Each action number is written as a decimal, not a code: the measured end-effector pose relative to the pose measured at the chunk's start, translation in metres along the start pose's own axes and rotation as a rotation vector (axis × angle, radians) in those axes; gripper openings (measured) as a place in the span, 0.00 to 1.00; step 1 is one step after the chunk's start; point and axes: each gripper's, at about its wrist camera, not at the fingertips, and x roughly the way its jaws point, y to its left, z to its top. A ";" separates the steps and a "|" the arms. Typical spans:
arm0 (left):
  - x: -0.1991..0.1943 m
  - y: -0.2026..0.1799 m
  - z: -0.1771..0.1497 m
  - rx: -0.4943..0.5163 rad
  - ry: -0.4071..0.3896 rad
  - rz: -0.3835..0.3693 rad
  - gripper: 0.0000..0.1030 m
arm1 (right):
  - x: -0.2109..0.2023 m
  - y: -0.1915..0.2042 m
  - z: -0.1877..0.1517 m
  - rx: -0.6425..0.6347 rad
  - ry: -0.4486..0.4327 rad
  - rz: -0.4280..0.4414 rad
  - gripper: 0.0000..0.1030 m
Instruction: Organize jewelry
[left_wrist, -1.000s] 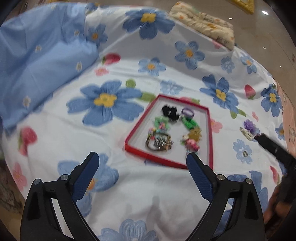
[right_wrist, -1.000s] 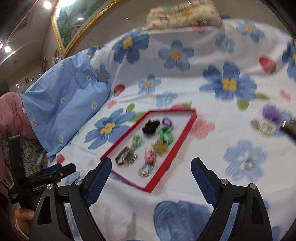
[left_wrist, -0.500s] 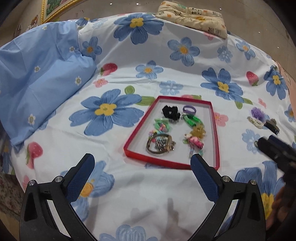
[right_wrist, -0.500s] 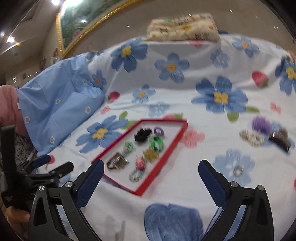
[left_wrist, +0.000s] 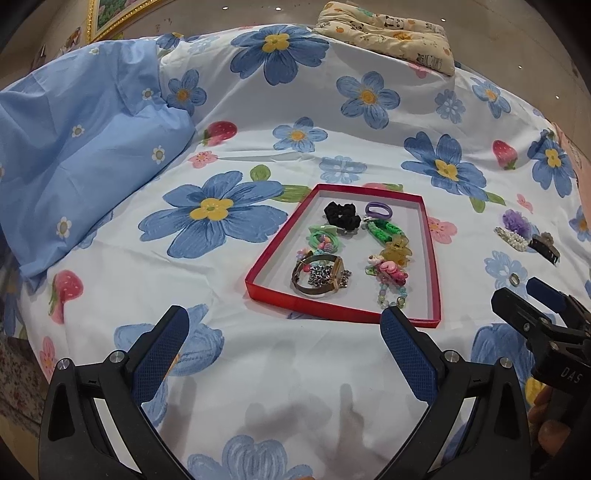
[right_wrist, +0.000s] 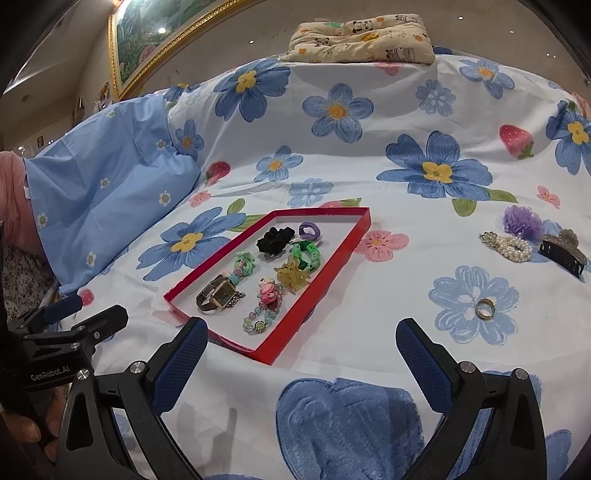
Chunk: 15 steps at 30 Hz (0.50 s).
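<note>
Ahead of both tongs, on a flower-print bedsheet (right_wrist: 332, 166), lies a shallow red tray (left_wrist: 432, 258) already holding a watch (right_wrist: 218, 295), black scrunchie (left_wrist: 341, 216), bead bracelet (right_wrist: 260, 321) and several hair clips. Both the left gripper (left_wrist: 284, 339) and the right gripper (right_wrist: 301, 349) have just been opening and now stand released, nothing between their jaws. Just beyond the right gripper's right jaw a gold ring (right_wrist: 484, 308) rests on the sheet; farther out that side lie a pearl clip (right_wrist: 508, 245), purple scrunchie (right_wrist: 522, 221) and dark claw clip (right_wrist: 563, 251), all outside the tray.
</note>
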 end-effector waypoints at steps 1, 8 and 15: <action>0.000 0.000 0.000 0.000 -0.002 0.000 1.00 | 0.001 0.000 0.001 -0.002 0.001 0.001 1.00; -0.002 0.002 0.000 -0.004 -0.001 0.002 1.00 | 0.001 0.004 0.000 -0.010 0.007 0.009 1.00; -0.002 0.002 0.000 -0.007 -0.005 -0.001 1.00 | 0.002 0.005 0.001 -0.005 0.014 0.015 1.00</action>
